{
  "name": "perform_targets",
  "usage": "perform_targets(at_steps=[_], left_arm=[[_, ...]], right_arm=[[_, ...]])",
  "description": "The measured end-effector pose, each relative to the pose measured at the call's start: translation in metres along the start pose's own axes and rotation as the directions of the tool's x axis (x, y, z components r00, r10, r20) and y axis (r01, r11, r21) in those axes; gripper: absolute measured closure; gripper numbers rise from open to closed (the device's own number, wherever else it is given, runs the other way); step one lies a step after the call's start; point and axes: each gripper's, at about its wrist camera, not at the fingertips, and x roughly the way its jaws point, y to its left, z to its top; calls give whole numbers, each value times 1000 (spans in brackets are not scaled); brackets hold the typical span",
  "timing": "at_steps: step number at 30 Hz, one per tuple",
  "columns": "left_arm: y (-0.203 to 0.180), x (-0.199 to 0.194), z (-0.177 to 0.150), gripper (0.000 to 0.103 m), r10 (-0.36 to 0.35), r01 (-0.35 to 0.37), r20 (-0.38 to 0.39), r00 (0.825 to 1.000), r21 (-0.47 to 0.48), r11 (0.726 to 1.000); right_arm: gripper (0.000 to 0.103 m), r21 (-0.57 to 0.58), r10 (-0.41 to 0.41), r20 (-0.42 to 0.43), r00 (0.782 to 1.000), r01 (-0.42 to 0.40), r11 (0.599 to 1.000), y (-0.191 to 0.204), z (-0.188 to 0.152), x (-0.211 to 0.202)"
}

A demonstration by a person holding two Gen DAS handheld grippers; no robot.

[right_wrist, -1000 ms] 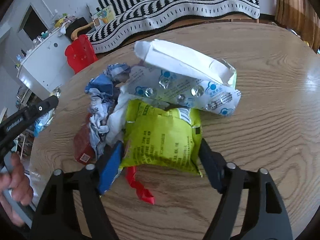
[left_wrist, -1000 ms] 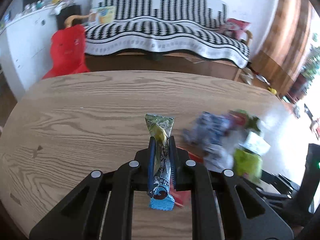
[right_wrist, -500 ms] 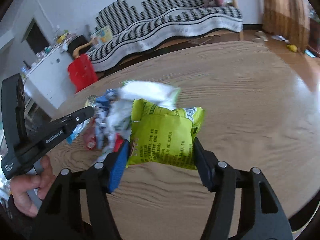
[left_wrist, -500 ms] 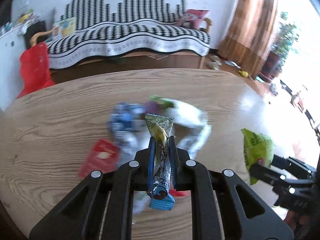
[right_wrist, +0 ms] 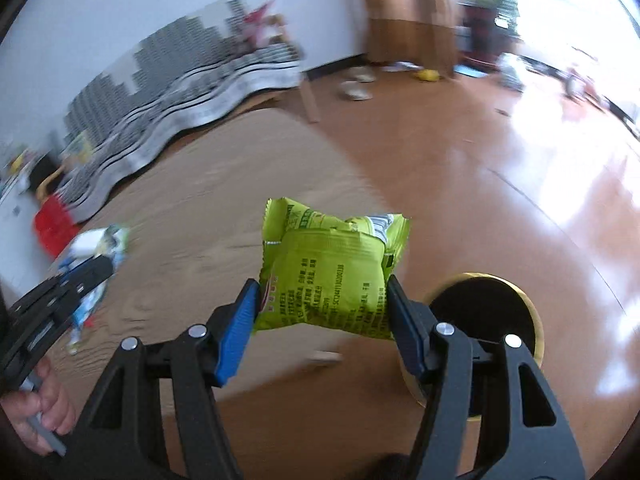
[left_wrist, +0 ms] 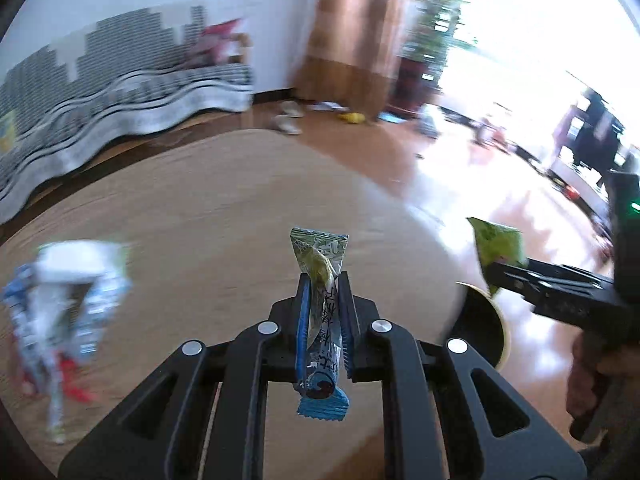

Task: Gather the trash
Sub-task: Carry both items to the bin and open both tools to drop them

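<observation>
My left gripper [left_wrist: 323, 280] is shut on a slim green and blue snack wrapper [left_wrist: 320, 312] that stands up between its pads. My right gripper [right_wrist: 322, 292] is shut on a puffy lime-green snack bag [right_wrist: 328, 276], which also shows at the right of the left wrist view as the lime-green bag [left_wrist: 496, 246]. Both hang over the right end of the round wooden table [left_wrist: 208, 216]. A blurred heap of white, blue and red wrappers [left_wrist: 68, 292] lies on the table at the left. A black bin with a gold rim [right_wrist: 488, 312] stands on the floor just past the table edge.
A black-and-white striped sofa [left_wrist: 116, 92] lines the far wall, with a red bag [right_wrist: 52, 224] beside it. Brown curtains [left_wrist: 352, 28], a potted plant and small items are scattered on the glossy wooden floor [right_wrist: 520, 184]. A hand [right_wrist: 36, 412] holds the left tool.
Both grippers have swung right, away from the wrapper heap, carrying their wrappers. The heap slid to the left of both views, and the bin and sunlit floor came into sight.
</observation>
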Motion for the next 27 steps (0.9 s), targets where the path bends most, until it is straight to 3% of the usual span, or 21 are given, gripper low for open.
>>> perform_targets(at_steps=[6, 9, 13, 20, 27], left_arm=[[-91, 38, -8, 90, -141, 145, -40, 989, 103, 984], [-132, 59, -16, 90, -197, 207, -78, 977, 151, 967], [-157, 78, -23, 90, -231, 250, -117, 966, 184, 951], [-178, 106, -26, 90, -252, 281, -165, 954, 190, 941], [-181, 117, -28, 90, -260, 293, -189, 947, 176, 940]], right_arm=[[41, 166, -117, -46, 992, 123, 978, -104, -16, -6], [41, 230, -153, -121, 981, 178, 957, -146, -26, 1], [41, 268, -186, -231, 955, 246, 931, -185, -42, 19], [40, 317, -146, -255, 956, 226, 921, -207, -48, 28], [36, 319, -125, -240, 963, 200, 926, -193, -42, 31]])
